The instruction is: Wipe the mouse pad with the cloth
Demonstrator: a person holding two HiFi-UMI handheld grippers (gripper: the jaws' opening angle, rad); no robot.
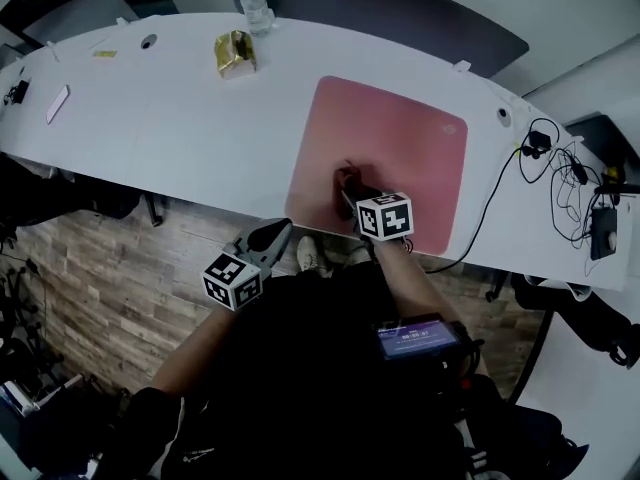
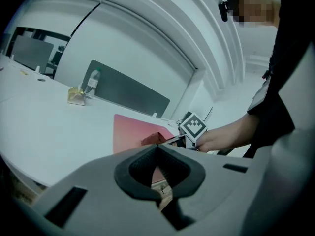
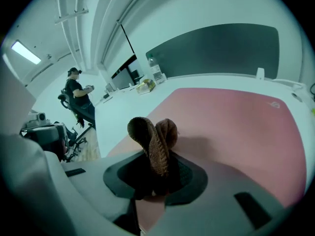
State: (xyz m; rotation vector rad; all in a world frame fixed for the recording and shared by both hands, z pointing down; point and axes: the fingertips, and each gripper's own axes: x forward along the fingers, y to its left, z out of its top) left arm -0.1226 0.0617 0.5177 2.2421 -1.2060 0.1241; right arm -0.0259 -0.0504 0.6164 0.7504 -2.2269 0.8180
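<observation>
The right tool point(image 1: 347, 182) reaches forward over the near part of the desk point(image 1: 180, 128), its jaws pointing to the far left and its marker cube nearer the body. Its jaws are clamped on a folded brown cloth point(image 3: 153, 137), which sticks out past the tips. The bare right forearm point(image 1: 415, 288) runs straight back to the torso.

The left tool point(image 1: 283, 228) hangs off the desk's near edge, to the left of and nearer than the right tool. Its jaws are pressed together with nothing between them, angled up to the right. The bare left forearm point(image 1: 190, 353) slants in from the lower left.
</observation>
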